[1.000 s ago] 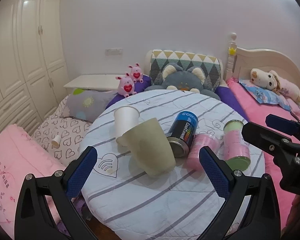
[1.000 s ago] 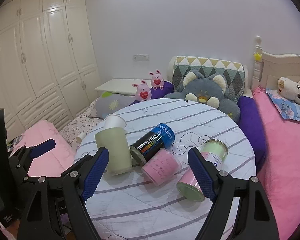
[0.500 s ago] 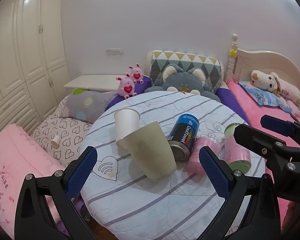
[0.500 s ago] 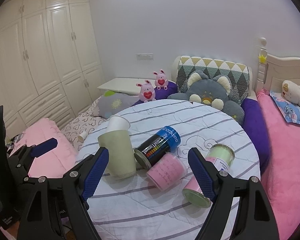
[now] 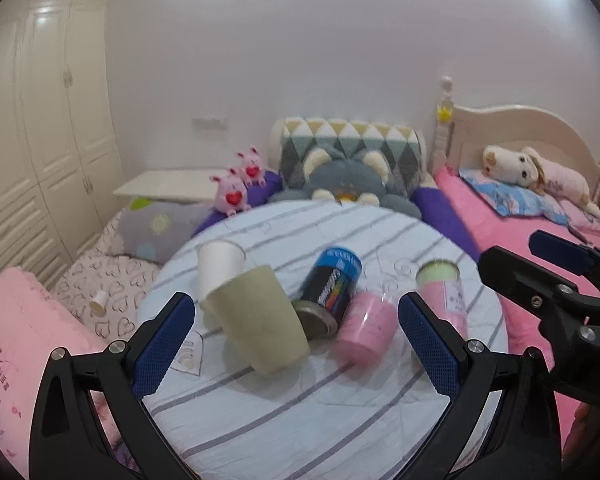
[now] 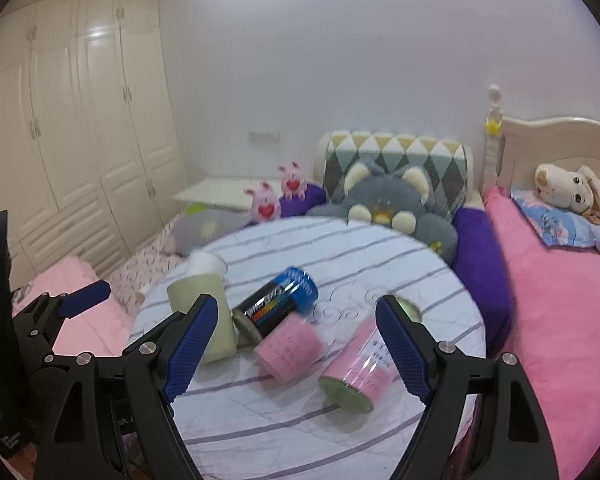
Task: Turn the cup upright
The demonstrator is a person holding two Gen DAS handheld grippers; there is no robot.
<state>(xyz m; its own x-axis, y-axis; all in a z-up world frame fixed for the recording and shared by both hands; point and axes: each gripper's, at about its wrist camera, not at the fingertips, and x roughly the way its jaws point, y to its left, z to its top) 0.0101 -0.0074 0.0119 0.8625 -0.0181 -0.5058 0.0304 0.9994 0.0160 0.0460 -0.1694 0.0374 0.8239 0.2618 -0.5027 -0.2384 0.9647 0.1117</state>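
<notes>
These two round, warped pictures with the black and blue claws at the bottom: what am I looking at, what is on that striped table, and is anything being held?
No robot arm here: a person carries a two-finger gripper in each hand, and a wide-angle camera on each looks forward along its fingers. One picture comes from the left gripper, the other from the right gripper. Each view also catches the other gripper at its edge.

Both hover with jaws open over a round table in a striped cloth, holding nothing. On it are a green cup standing mouth down, a white cup just behind it, also mouth down, a dark blue can on its side, a pink container lying beside the can, and a second pink container with a green end. The pictures are slightly blurred. Turning a cup upright is the job, and it has not started.
</notes>
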